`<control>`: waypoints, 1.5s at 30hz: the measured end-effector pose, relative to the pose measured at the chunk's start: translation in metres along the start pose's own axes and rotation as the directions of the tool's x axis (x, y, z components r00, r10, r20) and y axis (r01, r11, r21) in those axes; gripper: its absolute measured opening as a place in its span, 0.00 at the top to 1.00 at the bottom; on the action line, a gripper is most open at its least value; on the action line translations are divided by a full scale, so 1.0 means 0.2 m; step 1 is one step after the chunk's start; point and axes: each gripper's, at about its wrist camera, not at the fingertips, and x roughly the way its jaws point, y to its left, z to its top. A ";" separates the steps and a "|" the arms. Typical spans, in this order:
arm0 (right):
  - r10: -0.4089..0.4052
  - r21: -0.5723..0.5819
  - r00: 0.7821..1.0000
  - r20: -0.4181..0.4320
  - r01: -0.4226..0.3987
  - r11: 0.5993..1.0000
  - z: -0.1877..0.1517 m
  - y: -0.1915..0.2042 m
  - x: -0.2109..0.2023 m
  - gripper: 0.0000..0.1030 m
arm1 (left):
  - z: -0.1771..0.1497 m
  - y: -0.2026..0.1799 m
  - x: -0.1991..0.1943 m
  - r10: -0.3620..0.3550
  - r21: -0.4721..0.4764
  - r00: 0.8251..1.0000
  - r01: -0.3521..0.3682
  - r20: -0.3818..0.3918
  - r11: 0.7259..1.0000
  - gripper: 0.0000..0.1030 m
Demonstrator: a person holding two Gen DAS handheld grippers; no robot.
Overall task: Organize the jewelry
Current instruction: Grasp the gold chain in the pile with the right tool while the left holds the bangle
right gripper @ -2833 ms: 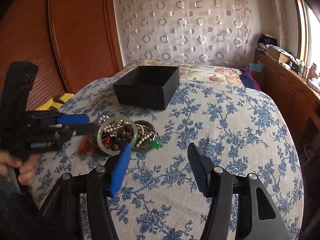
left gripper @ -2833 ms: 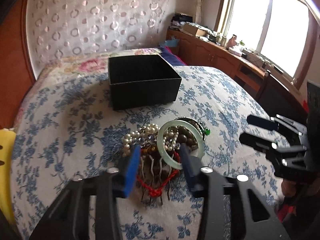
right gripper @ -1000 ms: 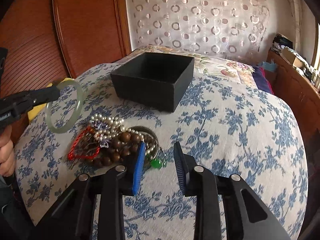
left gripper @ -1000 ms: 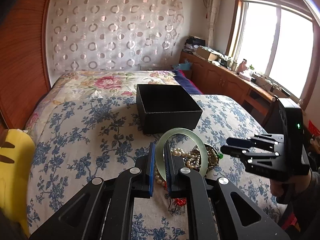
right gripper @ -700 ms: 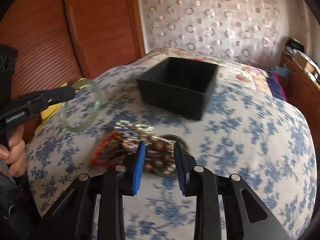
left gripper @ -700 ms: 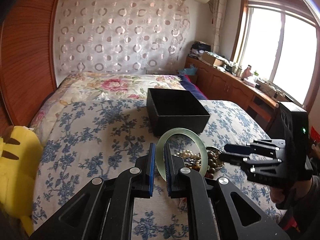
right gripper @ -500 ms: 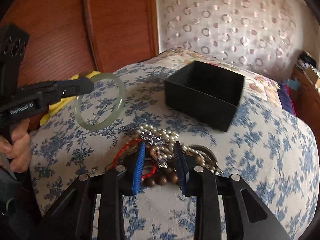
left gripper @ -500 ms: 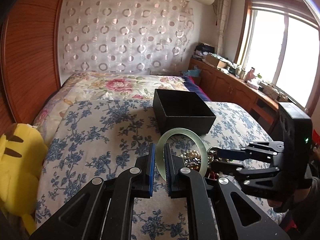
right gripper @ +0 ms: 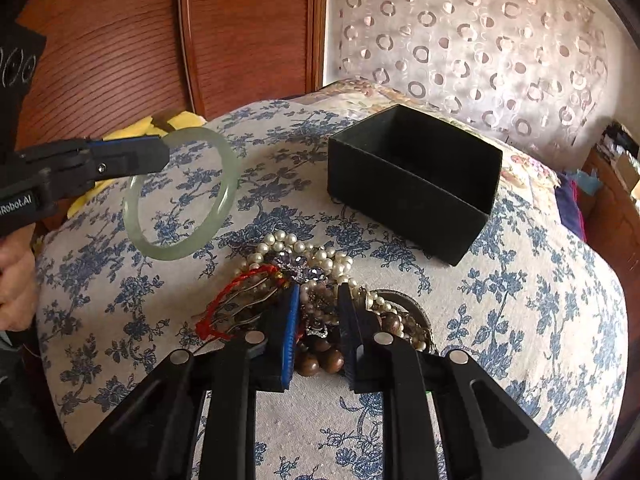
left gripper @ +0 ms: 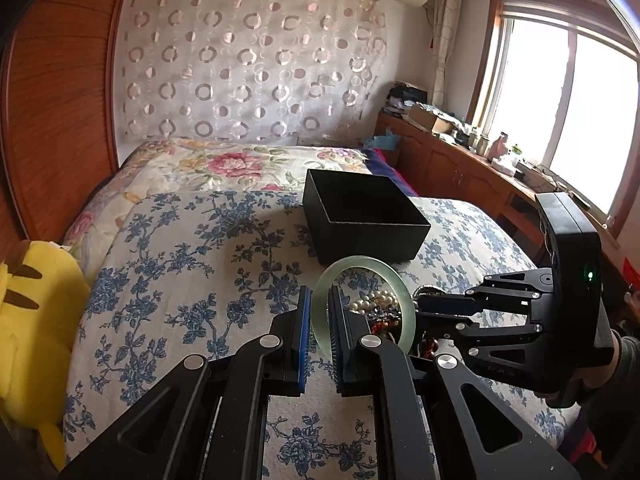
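Observation:
My left gripper (left gripper: 319, 312) is shut on a pale green jade bangle (left gripper: 362, 270) and holds it in the air, left of the jewelry pile; the bangle also shows in the right wrist view (right gripper: 180, 194). The pile (right gripper: 312, 280) of pearls, wooden beads and a red cord lies on the blue floral bedspread. My right gripper (right gripper: 319, 308) hangs low over the pile, its jaws a narrow gap apart around pearls and beads, gripping nothing that I can see. An open empty black box (right gripper: 416, 180) stands behind the pile.
A yellow plush toy (left gripper: 36, 320) lies at the bed's left edge. A wooden headboard panel (right gripper: 120, 40) stands behind it. A wooden cabinet with clutter (left gripper: 460, 152) runs along the window side on the right.
My left gripper closed on the bangle and lifted it off the pile. My right gripper narrowed its jaws and moved left and down over the pile.

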 end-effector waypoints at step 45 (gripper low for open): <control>0.058 -0.028 0.998 -0.006 -0.058 0.998 0.03 -0.01 -0.01 0.88 | -0.01 -0.04 -0.02 -0.007 0.000 1.000 0.007 -0.006 1.000 0.92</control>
